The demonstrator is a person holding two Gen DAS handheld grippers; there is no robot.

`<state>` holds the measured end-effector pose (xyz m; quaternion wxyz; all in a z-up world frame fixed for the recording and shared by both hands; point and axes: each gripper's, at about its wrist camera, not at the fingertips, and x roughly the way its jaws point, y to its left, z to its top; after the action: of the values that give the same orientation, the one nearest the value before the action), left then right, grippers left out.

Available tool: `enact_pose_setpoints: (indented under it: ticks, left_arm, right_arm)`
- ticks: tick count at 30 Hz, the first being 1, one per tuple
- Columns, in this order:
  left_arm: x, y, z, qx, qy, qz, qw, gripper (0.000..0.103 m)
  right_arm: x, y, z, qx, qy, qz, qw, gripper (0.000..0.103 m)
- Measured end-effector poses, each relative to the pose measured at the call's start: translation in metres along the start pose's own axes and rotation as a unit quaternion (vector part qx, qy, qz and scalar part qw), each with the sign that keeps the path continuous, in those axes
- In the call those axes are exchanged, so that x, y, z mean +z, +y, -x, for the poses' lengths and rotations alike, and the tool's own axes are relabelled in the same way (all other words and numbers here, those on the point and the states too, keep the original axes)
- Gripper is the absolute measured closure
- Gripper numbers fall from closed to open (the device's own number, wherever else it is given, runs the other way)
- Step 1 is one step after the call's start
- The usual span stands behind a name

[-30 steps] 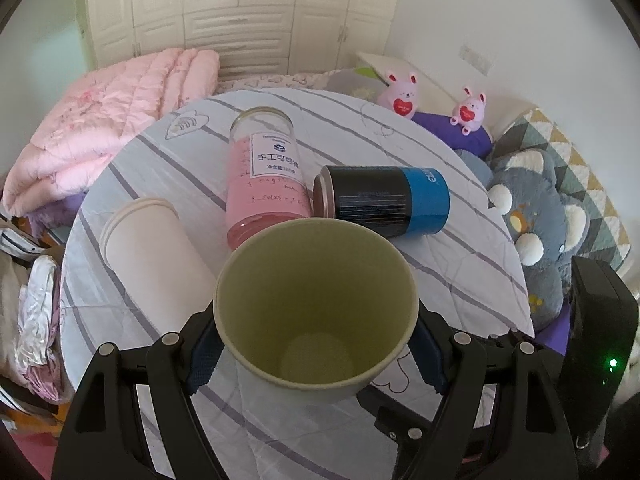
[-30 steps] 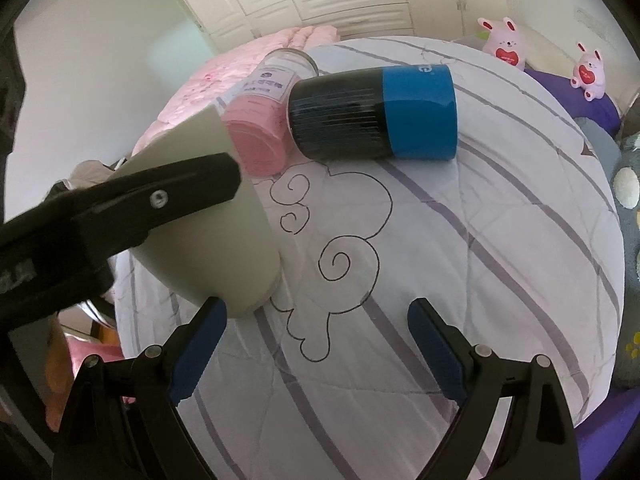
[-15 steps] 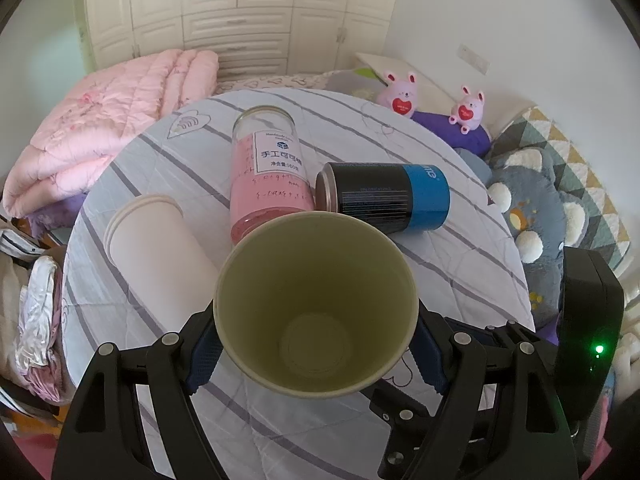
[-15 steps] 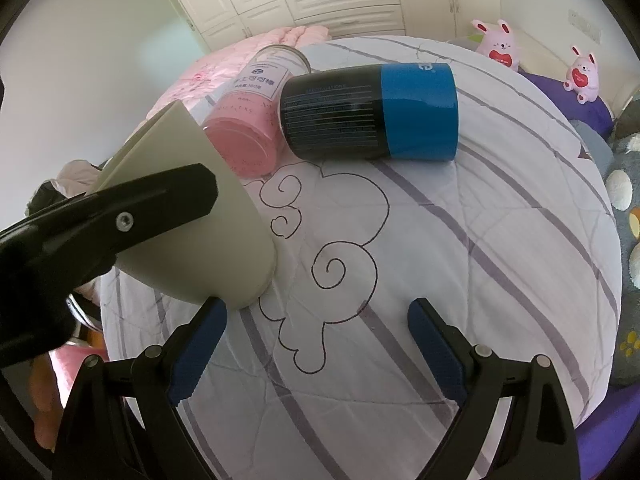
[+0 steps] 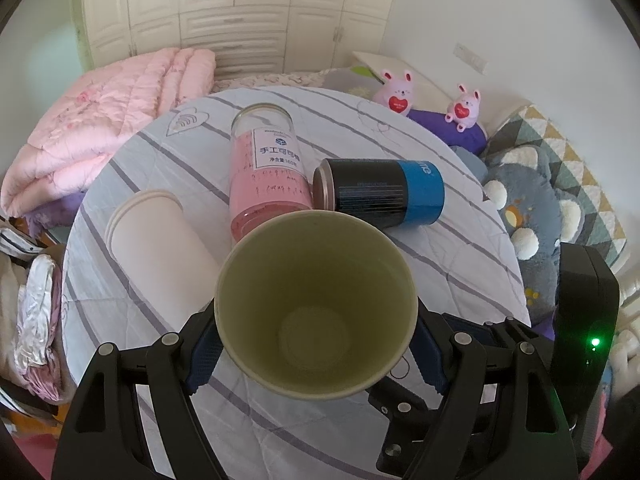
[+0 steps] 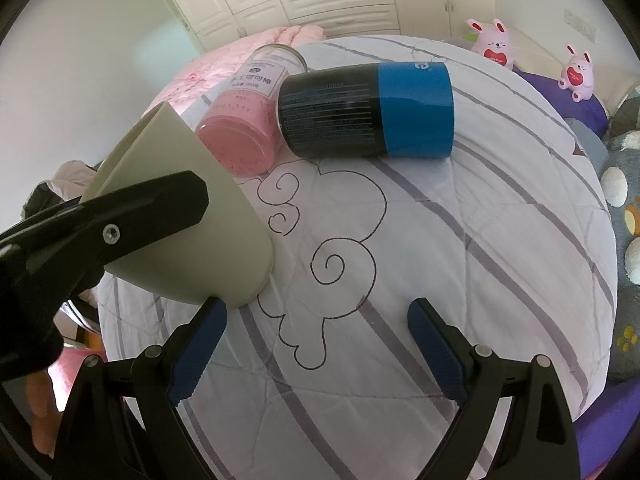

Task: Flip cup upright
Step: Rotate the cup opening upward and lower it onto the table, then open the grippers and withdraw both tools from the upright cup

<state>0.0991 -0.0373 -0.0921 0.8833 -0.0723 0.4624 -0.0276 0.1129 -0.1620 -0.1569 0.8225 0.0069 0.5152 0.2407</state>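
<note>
Striped bedding point(image 6: 460, 288), printed with a cloud outline, is covering the round surface on which the work is taking place. Nearest the cameras, the left gripper point(image 5: 316, 344) is clenching its blue pads on the pale green cup point(image 5: 316, 312) from either side, and the cup is pointing its open mouth outward along the fingers. Seen from the right wrist, the cup point(image 6: 192, 236) is tilting, with its base lowest and close to the bedding; whether it is touching cannot be told. The right gripper point(image 6: 316, 344) is standing released, its jaws spread wide and holding nothing, just beside the cup's base. Beyond these, a white cup point(image 5: 160, 248), a pink-filled jar point(image 5: 268, 184) and a black-and-blue can point(image 5: 380, 200) are all lying on their sides, jar and can touching. Farther off, a pink quilt point(image 5: 100, 120), two pink plush rabbits point(image 5: 396, 92) and white wardrobe doors point(image 5: 240, 12) are filling the background. Judged from this, the flip is in mid-rotation: the next move is calling for further turning until the mouth faces up, then seating the base flat on the soft, uneven fabric before letting go.
</note>
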Motion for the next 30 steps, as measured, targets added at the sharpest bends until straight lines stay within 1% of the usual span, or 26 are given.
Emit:
enact_pose_setpoints:
  ticks: [4,9,13,17,20,26,30]
  left_arm:
    - [-0.002,0.0,0.004,-0.001,-0.001,-0.004,1.0,0.019]
    - [-0.004,-0.002,0.014,0.004,-0.017,-0.018,0.9997,0.019]
    - [-0.005,0.0,0.022,-0.004,-0.019,-0.012,0.9997,0.019]
    - [-0.007,0.004,0.041,-0.011,-0.04,-0.009,0.9991,0.019]
    - [-0.008,0.006,0.056,-0.005,-0.059,-0.012,0.9982,0.019]
    - [-0.013,0.016,0.083,0.008,-0.091,-0.025,0.9955,0.016]
    - [-0.018,0.028,0.093,0.007,-0.097,-0.023,0.995,0.015]
  right_arm:
    - [-0.001,0.0,0.003,0.004,-0.002,-0.005,1.0,0.01]
    - [-0.003,0.002,0.008,0.002,-0.004,-0.004,1.0,0.01]
    - [-0.003,0.005,0.014,-0.001,-0.009,-0.003,1.0,0.01]
    - [-0.005,0.01,0.023,-0.009,-0.011,0.003,1.0,0.01]
    - [-0.004,0.017,0.034,-0.013,-0.015,0.015,1.0,0.01]
    - [0.002,0.032,0.061,-0.035,-0.034,0.037,0.998,0.01]
    - [0.002,0.044,0.079,-0.055,-0.045,0.05,0.996,0.01]
